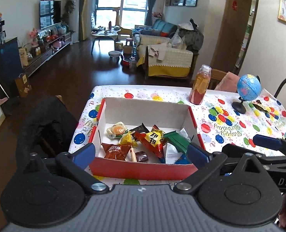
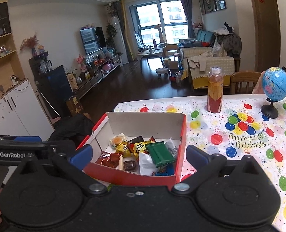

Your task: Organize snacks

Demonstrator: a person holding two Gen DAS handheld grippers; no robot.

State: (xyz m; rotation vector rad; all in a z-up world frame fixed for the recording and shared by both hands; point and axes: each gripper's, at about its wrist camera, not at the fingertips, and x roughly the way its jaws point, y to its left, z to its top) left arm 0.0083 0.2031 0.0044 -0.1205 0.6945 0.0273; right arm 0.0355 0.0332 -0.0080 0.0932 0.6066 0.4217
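A red cardboard box (image 1: 141, 171) (image 2: 131, 177) with a white inside sits at the near left corner of the table. It holds several wrapped snacks: a green packet (image 1: 176, 139) (image 2: 159, 152), a yellow-red packet (image 1: 152, 138), a brown cookie packet (image 1: 116, 150), a round yellow pastry (image 1: 116, 129) and a white packet (image 2: 145, 163). My left gripper (image 1: 141, 155) hovers open over the box's near wall, nothing between its blue pads. My right gripper (image 2: 139, 156) hovers beside it, open and empty too, its right finger over the tablecloth.
A bottle of orange-red drink (image 1: 200, 85) (image 2: 215, 90) and a small blue globe (image 1: 248, 89) (image 2: 275, 85) stand near the table's far edge on the balloon-print cloth (image 2: 239, 135). A chair draped with a dark jacket (image 1: 46, 123) stands left of the table.
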